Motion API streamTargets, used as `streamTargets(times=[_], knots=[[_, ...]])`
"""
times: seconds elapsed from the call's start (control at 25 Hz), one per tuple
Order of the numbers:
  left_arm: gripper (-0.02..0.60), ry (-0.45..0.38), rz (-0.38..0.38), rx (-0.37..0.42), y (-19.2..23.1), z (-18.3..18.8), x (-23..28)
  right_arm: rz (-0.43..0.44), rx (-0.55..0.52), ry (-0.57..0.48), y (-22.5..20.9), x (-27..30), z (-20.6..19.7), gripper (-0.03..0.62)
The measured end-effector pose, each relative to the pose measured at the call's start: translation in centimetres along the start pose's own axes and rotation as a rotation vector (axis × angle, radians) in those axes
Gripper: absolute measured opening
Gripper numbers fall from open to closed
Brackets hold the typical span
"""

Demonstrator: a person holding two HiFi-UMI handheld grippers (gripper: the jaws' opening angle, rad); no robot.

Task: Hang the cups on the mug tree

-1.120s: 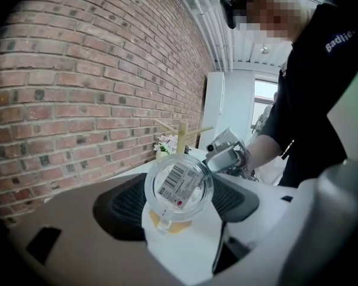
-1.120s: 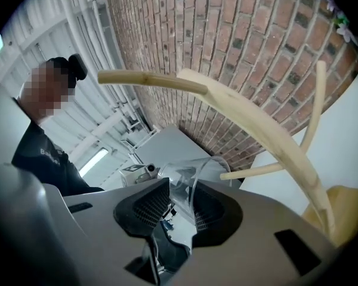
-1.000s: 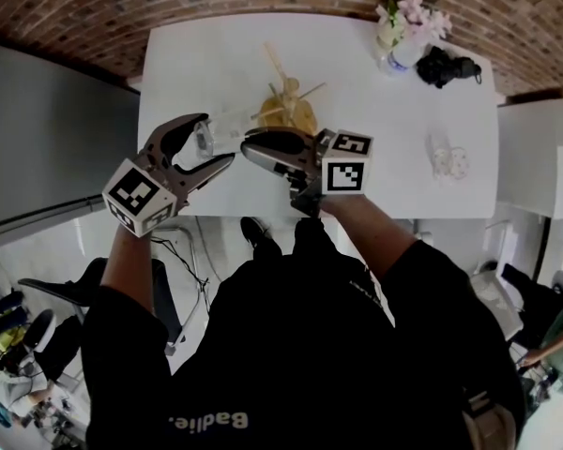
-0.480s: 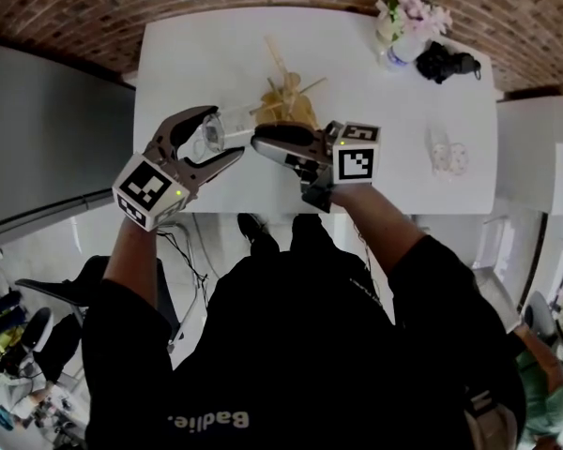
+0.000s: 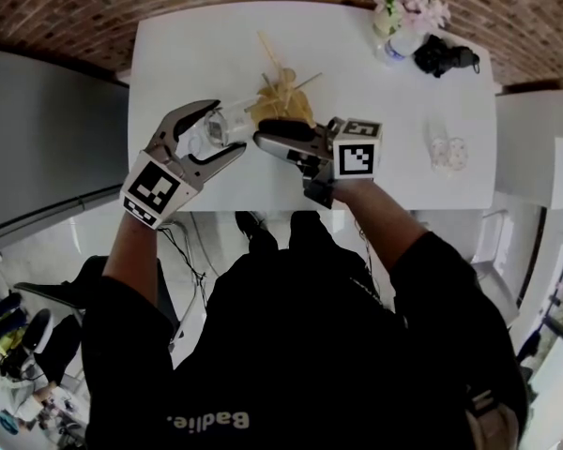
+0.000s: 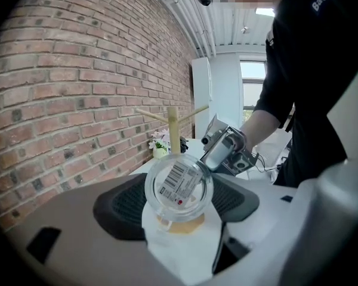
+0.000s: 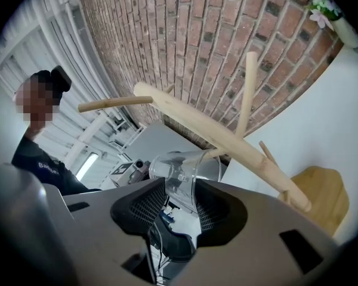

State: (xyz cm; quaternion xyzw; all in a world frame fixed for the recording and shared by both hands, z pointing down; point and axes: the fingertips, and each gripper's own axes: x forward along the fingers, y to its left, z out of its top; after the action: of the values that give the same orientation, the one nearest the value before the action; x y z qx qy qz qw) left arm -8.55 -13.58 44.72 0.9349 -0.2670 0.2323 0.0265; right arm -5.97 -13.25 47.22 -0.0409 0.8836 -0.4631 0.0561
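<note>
White table (image 5: 450, 82), left gripper (image 5: 222, 131) gripping barcode-labelled cup (image 6: 179, 185)

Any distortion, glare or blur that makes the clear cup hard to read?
Head view: strong fisheye bows the white table edges; evenly lit, sharp. Left gripper view: dark vignetted corners, window blown out, clear cup label crisp. Right gripper view: cup faint against pale background; mug tree sharp.

white rectangular worktop (image 5: 197, 54) carries a pale wooden mug tree (image 5: 286, 106) on its round base, a small vase of pink flowers (image 5: 399, 26), a black object (image 5: 446, 59) and clear glass cups (image 5: 448, 155).
</note>
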Motion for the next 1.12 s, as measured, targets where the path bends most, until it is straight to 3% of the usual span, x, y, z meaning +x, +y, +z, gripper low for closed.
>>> streamTargets(times=[0.52,1.12], knots=[[0.322,0.051,-0.023,0.12,-0.2,-0.7,1.4,-0.054,-0.003,0.013,-1.3,-0.8,-0.3,0.189],[0.324,0.113,-0.017,0.181,-0.2,-2.4,1.9,-0.094,-0.02,0.058,-2.0,-0.8,-0.6,0.198]])
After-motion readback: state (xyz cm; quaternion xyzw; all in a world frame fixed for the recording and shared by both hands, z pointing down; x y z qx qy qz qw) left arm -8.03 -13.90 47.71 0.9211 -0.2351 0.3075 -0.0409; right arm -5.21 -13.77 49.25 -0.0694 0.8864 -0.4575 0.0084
